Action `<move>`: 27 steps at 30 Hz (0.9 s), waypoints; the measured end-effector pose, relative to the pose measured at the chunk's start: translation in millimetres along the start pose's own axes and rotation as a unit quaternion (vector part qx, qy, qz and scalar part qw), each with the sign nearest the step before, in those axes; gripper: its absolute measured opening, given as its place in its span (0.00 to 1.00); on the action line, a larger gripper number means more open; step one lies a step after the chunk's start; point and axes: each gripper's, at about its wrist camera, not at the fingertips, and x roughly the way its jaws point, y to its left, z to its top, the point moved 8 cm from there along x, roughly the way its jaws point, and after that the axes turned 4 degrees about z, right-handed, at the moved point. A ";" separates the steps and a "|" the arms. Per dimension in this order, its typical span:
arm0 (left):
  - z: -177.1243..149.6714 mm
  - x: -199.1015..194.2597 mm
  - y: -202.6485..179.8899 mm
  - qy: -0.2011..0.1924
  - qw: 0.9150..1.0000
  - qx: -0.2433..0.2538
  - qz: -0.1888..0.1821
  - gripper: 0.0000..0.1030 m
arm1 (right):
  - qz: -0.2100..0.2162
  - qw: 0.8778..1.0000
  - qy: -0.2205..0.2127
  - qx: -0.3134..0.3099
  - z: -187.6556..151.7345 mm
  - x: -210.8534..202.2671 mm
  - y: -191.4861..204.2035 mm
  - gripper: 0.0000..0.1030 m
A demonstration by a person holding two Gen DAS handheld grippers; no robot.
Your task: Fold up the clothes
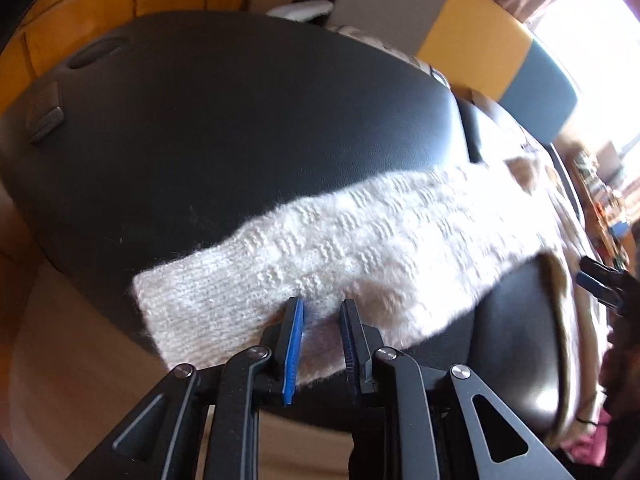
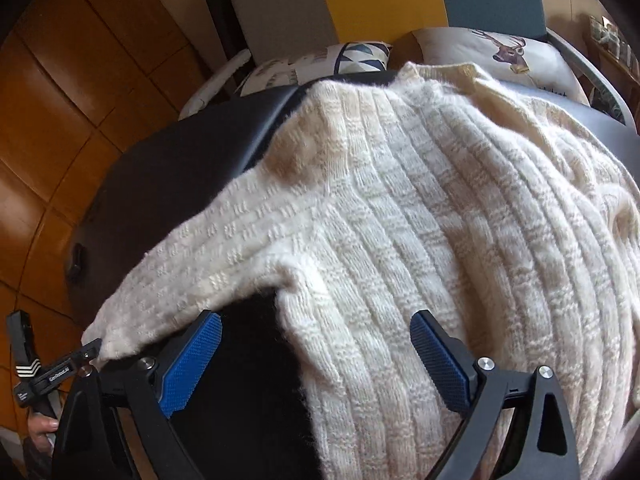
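One cream knit sweater [image 2: 420,208] spread over black surface [image 1: 224,120], sleeve [image 1: 320,256] stretched leftward. Left gripper [image 1: 320,320] at sleeve cuff, fingers slightly apart, fabric between, not pinched. Right gripper [image 2: 316,344] fingers wide apart, empty, above sweater body.

The cream cable-knit sweater [image 2: 420,200] lay spread on the black padded table [image 1: 220,120], one sleeve [image 1: 320,256] stretched out leftward across it; behind the table's far edge sat two printed cushions [image 2: 500,52], a wooden floor [image 2: 60,120] to the left
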 end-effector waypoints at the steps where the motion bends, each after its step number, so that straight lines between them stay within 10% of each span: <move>1: 2.8 1.8 2.1 0.004 1.000 -0.012 -0.004 0.19 | -0.005 1.000 0.001 -0.001 2.3 -0.9 -3.8 0.95; 12: 41.6 11.0 20.6 -0.001 0.998 -0.052 0.025 0.20 | -0.020 0.998 0.052 0.035 7.1 32.5 -23.1 1.00; 19: 78.9 -25.1 17.7 -0.048 0.996 -0.065 0.025 0.21 | 0.080 0.993 0.008 0.085 -3.2 -12.6 -23.7 0.97; 27: 23.3 -16.9 -21.3 0.002 1.000 0.001 0.009 0.33 | 0.106 0.992 0.035 0.066 -6.3 -18.4 -24.1 0.97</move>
